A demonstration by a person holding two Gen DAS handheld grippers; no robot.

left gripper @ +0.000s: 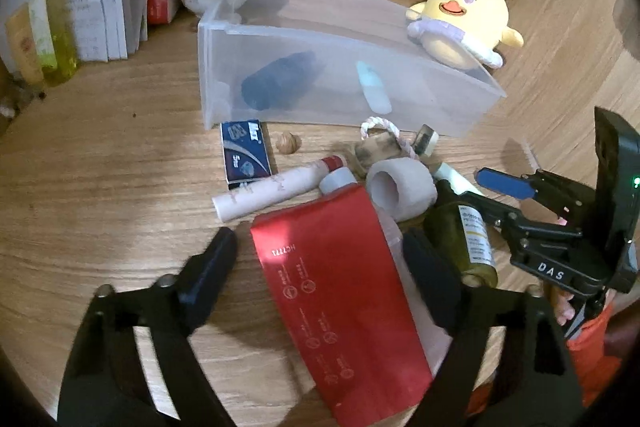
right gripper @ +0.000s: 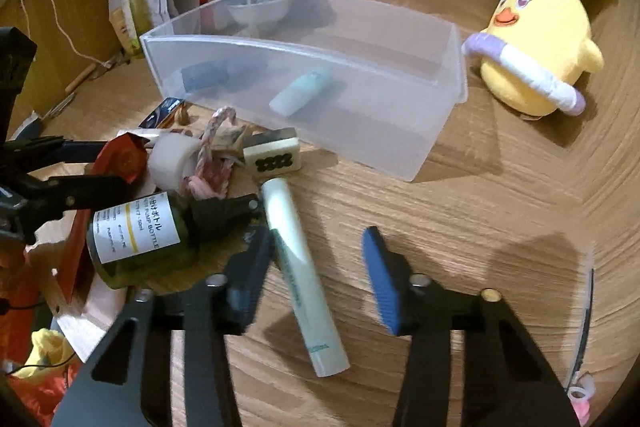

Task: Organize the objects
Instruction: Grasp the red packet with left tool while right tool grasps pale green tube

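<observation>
Wooden tabletop (right gripper: 480, 195) under clear bin (right gripper: 360, 115), clutter.

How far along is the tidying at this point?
Early. The clear bin holds only a dark item and a pale blue tube. Nothing is gripped: the open right hand-held gripper straddles a white tube, the open left hand-held gripper a red pouch. The pile remains outside.

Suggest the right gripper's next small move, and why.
Probably ease the right gripper slightly forward and down, then close on the pale green tube. Its jaws are open with the tube lying on the table between them, not yet gripped, and the translucent bin stands just beyond, open-topped, ready to receive it.
</observation>
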